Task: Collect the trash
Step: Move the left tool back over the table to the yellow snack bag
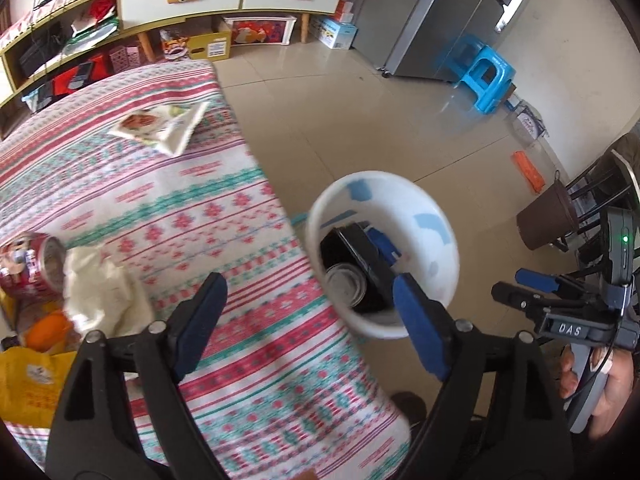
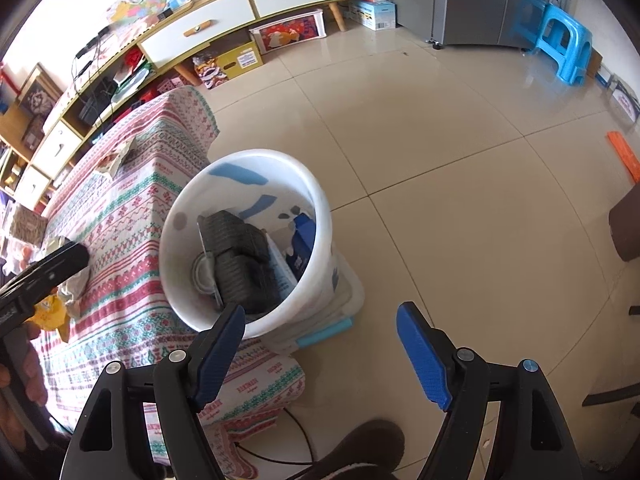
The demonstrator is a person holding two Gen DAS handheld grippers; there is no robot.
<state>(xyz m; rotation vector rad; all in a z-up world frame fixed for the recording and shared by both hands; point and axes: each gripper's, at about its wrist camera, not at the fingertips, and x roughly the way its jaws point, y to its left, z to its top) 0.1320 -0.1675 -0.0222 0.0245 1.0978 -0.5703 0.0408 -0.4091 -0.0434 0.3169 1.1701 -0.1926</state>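
A white bucket [image 1: 436,216] stands on the floor against the table's edge. It holds a black ribbed tray [image 2: 240,256], a blue carton [image 2: 302,240] and a tin can [image 2: 204,276]. My left gripper [image 1: 310,280] is open and empty, over the table edge beside the bucket. My right gripper [image 2: 320,312] is open and empty, just in front of the bucket [image 2: 316,200]. On the patterned tablecloth [image 1: 224,208] lie a red drink can [image 1: 32,264], crumpled white paper [image 1: 100,288], a yellow bag [image 1: 28,384] and a printed wrapper [image 1: 160,124].
A low TV cabinet [image 1: 180,0] with boxes under it runs behind the table. A grey fridge [image 1: 440,20] and a blue stool [image 1: 486,76] stand at the far right. A brown pot [image 1: 544,220] and an orange strip [image 1: 530,172] lie on the tiled floor. A slippered foot [image 2: 360,452] is near.
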